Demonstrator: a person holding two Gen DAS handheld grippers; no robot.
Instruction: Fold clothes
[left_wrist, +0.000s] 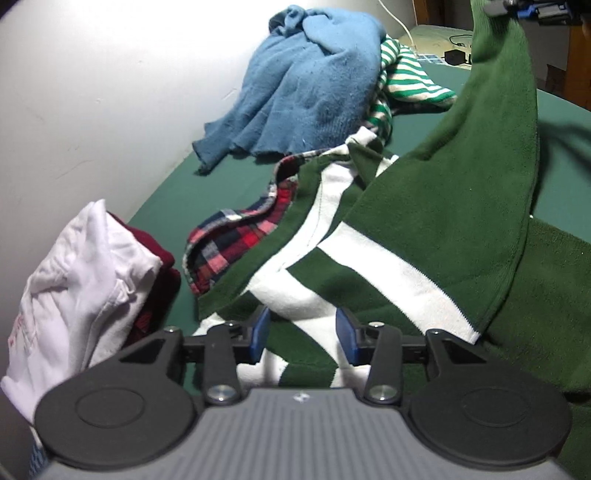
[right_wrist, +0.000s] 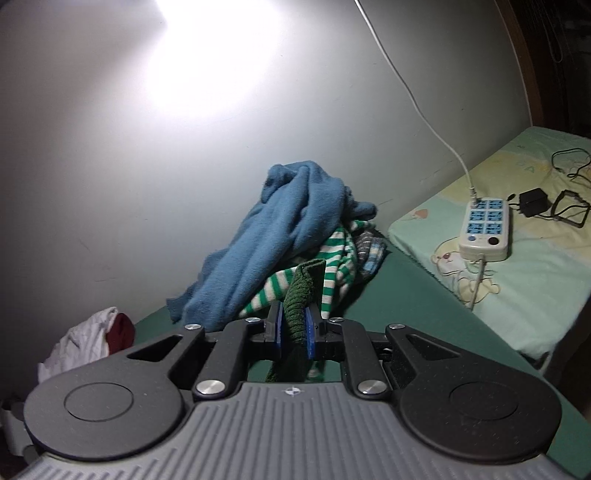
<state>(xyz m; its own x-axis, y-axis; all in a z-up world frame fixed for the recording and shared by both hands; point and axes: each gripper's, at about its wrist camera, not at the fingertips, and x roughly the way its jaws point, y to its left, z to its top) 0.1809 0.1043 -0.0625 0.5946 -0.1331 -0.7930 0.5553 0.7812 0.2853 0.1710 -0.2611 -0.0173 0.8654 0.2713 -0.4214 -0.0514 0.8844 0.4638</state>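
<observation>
Against the wall at far left, a white garment (left_wrist: 77, 280) lies folded over a maroon one (left_wrist: 159, 273), both resting on the green sheet (left_wrist: 207, 192) that covers the bed. Just right of that stack, a red-and-navy plaid shirt (left_wrist: 236, 236) lies crumpled, its edge tucked under the dark green garment with white stripes (left_wrist: 436, 221), the piece now being handled. Behind these, near the wall, a blue sweater (left_wrist: 314, 85) is heaped over a green-and-white striped top (left_wrist: 410, 74). The left gripper (left_wrist: 303, 338) points down at the striped green garment spread before it; its blue pads stand partly apart with a fold of white and green cloth rising between them, and whether the pads actually press on that fold cannot be told from this view. To the right, a broad flap of the same garment rises steeply toward the upper right corner, where the right gripper (left_wrist: 517, 9) holds its top edge aloft. Seen from the right wrist, the right gripper (right_wrist: 294, 328) has its pads pressed close on a bunched ribbed edge of the green garment (right_wrist: 304, 291), which sticks up above the fingers and hangs below them. Farther right, past the green sheet, a pale patterned mattress (right_wrist: 535, 280) carries a white power strip (right_wrist: 485, 229), its white cable (right_wrist: 413, 96) running up the wall, and a black adapter (right_wrist: 533, 201) with dark cords beside it.
</observation>
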